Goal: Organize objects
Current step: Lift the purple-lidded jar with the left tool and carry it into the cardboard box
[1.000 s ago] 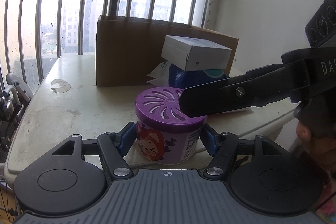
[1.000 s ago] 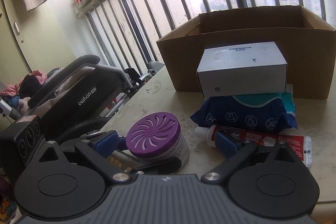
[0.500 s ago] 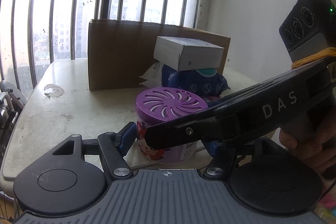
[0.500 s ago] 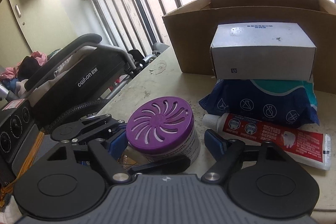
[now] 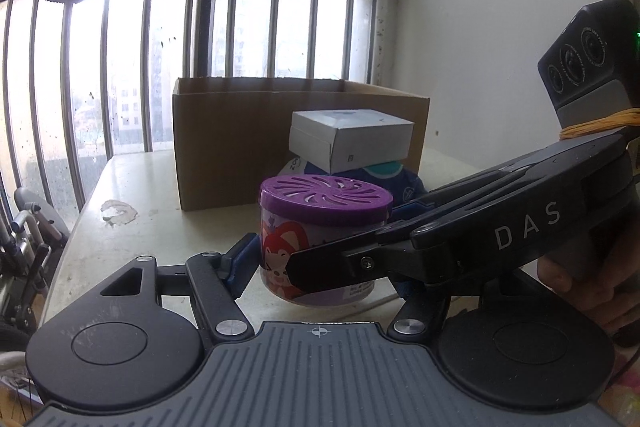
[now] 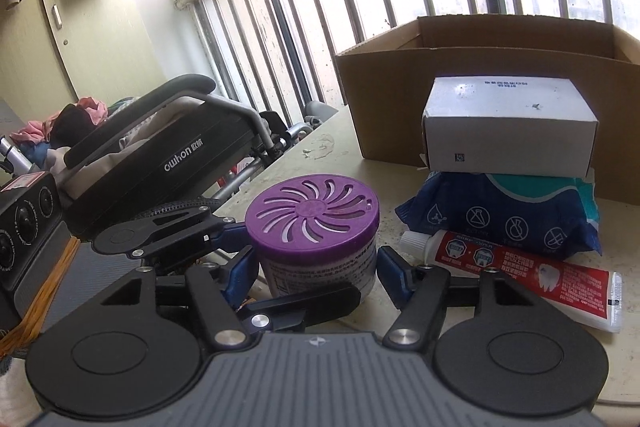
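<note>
purple-lidded can (image 6: 314, 233) stands upright between both grippers, box (image 6: 480, 67) behind it; left gripper (image 5: 320, 267) clamps it, right gripper (image 6: 316, 269) has been closing, pads just short of touching.

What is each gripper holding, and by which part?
Left gripper holds the purple-lidded can by its side wall. Right gripper jaws have just been closing around it; contact cannot be told.

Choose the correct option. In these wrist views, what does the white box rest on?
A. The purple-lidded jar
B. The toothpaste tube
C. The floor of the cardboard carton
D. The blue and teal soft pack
D: the white box sits directly on top of the blue and teal soft pack, in front of the cardboard carton.
</note>
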The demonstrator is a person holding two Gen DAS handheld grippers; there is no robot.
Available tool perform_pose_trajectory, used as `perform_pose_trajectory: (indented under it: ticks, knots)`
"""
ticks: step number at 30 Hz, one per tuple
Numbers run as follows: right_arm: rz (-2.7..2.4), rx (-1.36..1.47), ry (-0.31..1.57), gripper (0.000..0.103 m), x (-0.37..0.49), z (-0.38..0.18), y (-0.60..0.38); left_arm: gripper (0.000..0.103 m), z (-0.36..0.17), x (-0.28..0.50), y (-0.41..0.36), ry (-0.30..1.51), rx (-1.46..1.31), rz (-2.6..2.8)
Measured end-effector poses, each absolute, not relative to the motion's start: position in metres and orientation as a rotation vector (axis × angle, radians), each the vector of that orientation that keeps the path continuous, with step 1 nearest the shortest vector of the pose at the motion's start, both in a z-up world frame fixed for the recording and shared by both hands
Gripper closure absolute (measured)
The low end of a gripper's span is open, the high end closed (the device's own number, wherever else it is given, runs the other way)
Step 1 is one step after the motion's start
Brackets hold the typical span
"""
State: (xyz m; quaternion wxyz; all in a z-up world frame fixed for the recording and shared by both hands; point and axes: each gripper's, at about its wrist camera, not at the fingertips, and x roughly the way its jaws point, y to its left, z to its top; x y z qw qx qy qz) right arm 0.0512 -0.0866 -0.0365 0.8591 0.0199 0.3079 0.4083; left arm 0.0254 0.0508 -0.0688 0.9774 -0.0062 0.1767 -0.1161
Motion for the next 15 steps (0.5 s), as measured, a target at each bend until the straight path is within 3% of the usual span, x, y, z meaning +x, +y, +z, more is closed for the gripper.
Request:
perform_pose_trajectory:
  ticks: [15]
  knots:
    - [0.855,-0.003,0.468,0.034,0.045,0.029,-0.103,0.038,-0.008,0.031,0.029,0.209,0.044,-0.229]
